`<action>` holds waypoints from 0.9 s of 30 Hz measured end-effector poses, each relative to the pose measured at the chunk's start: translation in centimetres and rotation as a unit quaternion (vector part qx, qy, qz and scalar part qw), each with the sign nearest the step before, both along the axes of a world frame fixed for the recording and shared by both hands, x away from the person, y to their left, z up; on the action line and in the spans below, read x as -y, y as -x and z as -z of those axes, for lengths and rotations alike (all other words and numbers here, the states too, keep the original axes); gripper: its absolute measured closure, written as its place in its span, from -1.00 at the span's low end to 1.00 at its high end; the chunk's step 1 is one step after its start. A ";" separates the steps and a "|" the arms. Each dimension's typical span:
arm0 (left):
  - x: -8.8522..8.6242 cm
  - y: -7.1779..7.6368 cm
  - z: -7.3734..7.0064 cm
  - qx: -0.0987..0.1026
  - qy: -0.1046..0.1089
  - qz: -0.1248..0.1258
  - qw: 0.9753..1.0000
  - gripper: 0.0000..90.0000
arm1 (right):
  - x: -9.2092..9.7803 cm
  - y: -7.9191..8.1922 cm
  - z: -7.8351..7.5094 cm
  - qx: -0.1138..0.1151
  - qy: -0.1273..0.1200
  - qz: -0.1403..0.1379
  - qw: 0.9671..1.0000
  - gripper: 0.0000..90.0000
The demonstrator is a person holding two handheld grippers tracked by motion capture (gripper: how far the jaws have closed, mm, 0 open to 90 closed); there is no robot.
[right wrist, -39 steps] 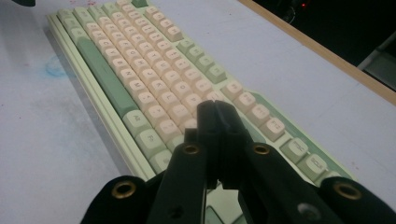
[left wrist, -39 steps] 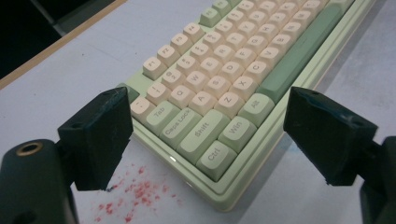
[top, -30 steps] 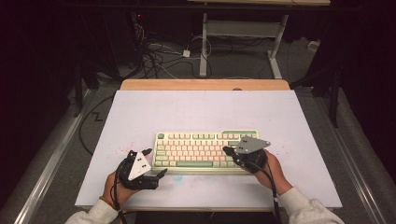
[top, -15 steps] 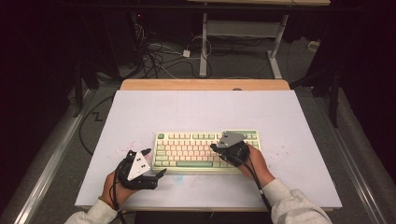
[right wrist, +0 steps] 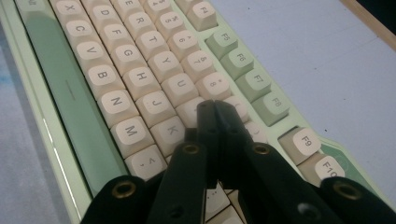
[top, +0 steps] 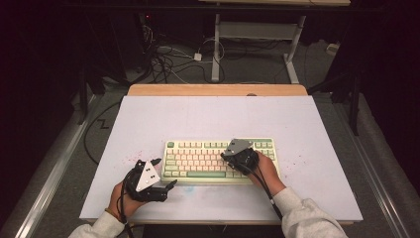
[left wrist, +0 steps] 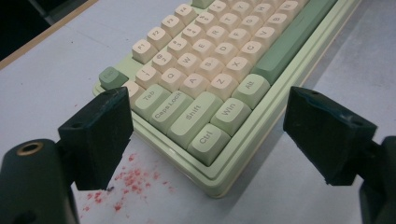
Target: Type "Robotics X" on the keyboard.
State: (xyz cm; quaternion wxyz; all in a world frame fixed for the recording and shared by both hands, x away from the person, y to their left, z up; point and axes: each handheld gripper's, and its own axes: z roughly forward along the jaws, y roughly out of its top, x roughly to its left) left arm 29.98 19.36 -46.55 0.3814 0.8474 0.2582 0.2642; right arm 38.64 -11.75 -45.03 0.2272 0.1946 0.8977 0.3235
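A pale green and cream keyboard (top: 198,161) lies flat on the white table, near its front. My right gripper (top: 227,156) hovers over the right half of the keys with its jaws pressed together and nothing between them. In the right gripper view the closed tips (right wrist: 212,106) sit just above the cream keys to the right of the J and K keys (right wrist: 161,119). My left gripper (top: 164,173) stands open on the table by the keyboard's front left corner. In the left gripper view its two black pads (left wrist: 95,133) frame that corner (left wrist: 205,140), apart from it.
The white table top (top: 297,129) has a wooden strip (top: 218,89) along its far edge. Red specks (left wrist: 123,182) mark the surface left of the keyboard. Behind the table, cables (top: 168,59) and metal desk legs (top: 216,44) stand on the floor.
My right gripper has moved left, from over the keyboard's right end to above its right-centre keys. The left gripper has stayed in place and open.
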 end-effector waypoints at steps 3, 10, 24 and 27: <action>0.0 0.0 0.0 -0.002 0.002 0.001 1.000 -0.66 | -0.1 -0.2 0.0 0.000 0.000 0.004 1.000 1.00; 0.0 0.0 0.0 -0.001 0.001 0.000 1.000 -0.66 | 0.0 0.0 -0.3 -0.003 0.003 0.004 1.000 1.00; -0.1 0.1 -0.2 -0.001 0.001 0.001 1.000 -0.66 | 0.8 1.1 -1.9 0.013 -0.049 -0.001 0.999 0.97; -0.1 0.0 -0.2 -0.001 0.000 0.000 1.000 -0.66 | 1.0 1.4 -2.2 0.017 -0.052 -0.004 0.998 0.97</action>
